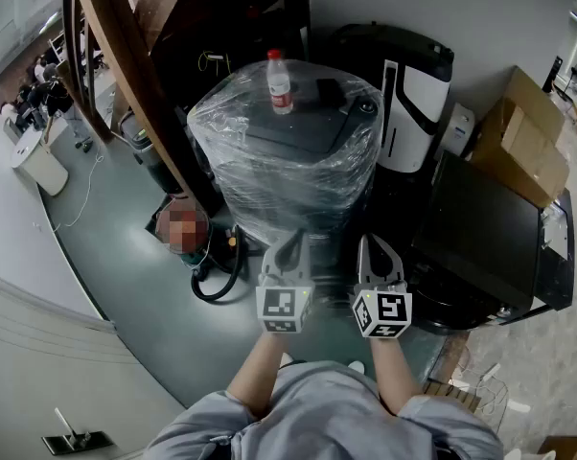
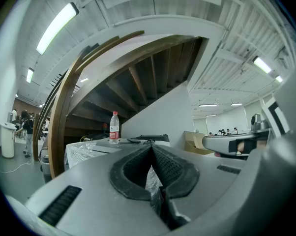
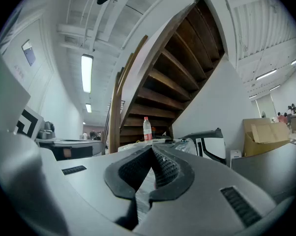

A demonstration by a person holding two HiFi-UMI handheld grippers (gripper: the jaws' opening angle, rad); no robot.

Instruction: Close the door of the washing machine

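The washing machine [image 1: 288, 161] stands wrapped in clear plastic film under the wooden staircase, and it is seen from above. Its dark top [image 1: 298, 123] lies flat; I cannot make out a door standing open. A water bottle [image 1: 280, 82] and a small black object [image 1: 329, 91] rest on top. My left gripper [image 1: 290, 244] and right gripper [image 1: 375, 249] hover side by side just in front of the machine, both shut with nothing between the jaws. In the left gripper view the left gripper [image 2: 151, 149] points at the bottle [image 2: 114, 127]. The right gripper [image 3: 151, 149] also faces the bottle [image 3: 147, 129].
A wooden stair rail [image 1: 126, 75] curves down on the left. A black hose [image 1: 217, 281] lies on the floor by the machine's base. A white-and-black appliance [image 1: 415, 99], a cardboard box [image 1: 528, 142] and a black cabinet [image 1: 480, 242] crowd the right side.
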